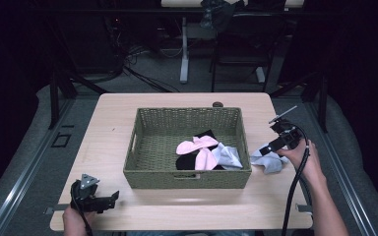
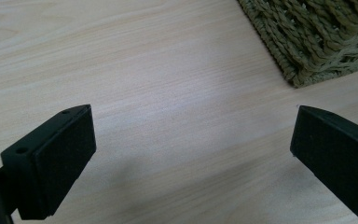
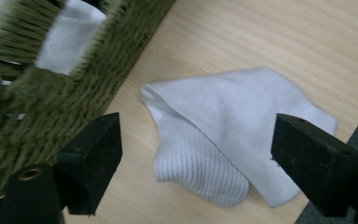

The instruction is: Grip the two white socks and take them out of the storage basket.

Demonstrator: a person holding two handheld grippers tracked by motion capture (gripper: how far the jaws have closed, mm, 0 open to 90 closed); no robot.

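Observation:
A green woven basket (image 1: 187,178) stands in the middle of the wooden table (image 1: 113,128). Inside it lie a pink sock (image 1: 197,145), a black sock (image 1: 184,161) and a pale grey-white sock (image 1: 228,156). Another white sock (image 1: 269,162) lies crumpled on the table just right of the basket. My right gripper (image 1: 266,147) hovers over that sock (image 3: 233,135), open, its jaws wide on either side and not touching it. My left gripper (image 1: 112,198) rests open near the table's front left corner, nothing between its jaws.
The basket's corner (image 2: 317,37) lies ahead and to the right of my left gripper (image 2: 191,140). The basket's side wall (image 3: 74,93) stands close to my right gripper (image 3: 196,140). The table's right edge (image 3: 354,121) runs just beyond the sock. Dark chairs and table legs stand behind.

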